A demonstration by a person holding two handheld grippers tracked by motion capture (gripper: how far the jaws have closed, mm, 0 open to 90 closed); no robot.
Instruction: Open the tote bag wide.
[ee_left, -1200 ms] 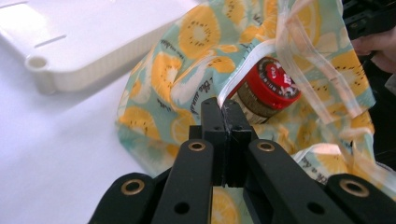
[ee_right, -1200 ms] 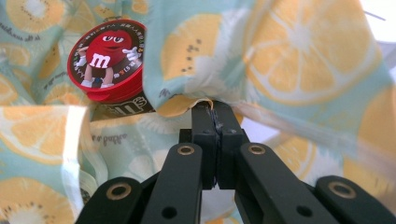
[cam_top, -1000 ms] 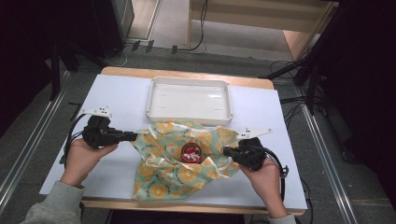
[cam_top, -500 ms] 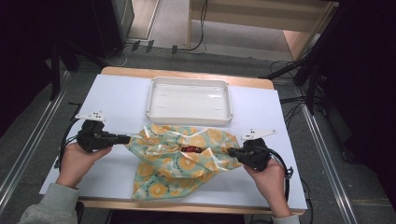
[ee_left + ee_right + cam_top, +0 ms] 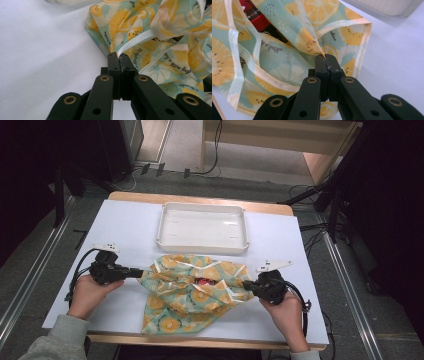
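Lemon-print cloth bag (image 5: pixel 192 295), pale blue-green with yellow citrus slices and a pale hem, lying crumpled on white table cover (image 5: pixel 130 227), near the person's edge and just in front of white rectangular tray (image 5: pixel 202 227). Pulled out sideways between two hand-held grippers, mouth gaping upward at the middle. Inside the opening, red packet (image 5: pixel 202 281), partly hidden by folds; in the right gripper view, same red packet (image 5: pixel 254 15) with dark label, print too small to read.

Left gripper (image 5: pixel 137 272) at the bag's left edge, jaws clenched on the fabric; in the left gripper view (image 5: pixel 119 57), black jaws pressed flat together with the white hem strip (image 5: pixel 135 41) pinched at their tips. Left hand (image 5: pixel 89 292) wrapped around its body, grey sleeve below.

Right gripper (image 5: pixel 250 287) at the bag's right edge, likewise clamped on the cloth; in the right gripper view (image 5: pixel 326 58), jaws closed tight on a gathered fold of the bag. Right hand (image 5: pixel 282 312) behind it, cable trailing off toward the table's right side.

Tray lying apart from the bag's far edge, resting flat.
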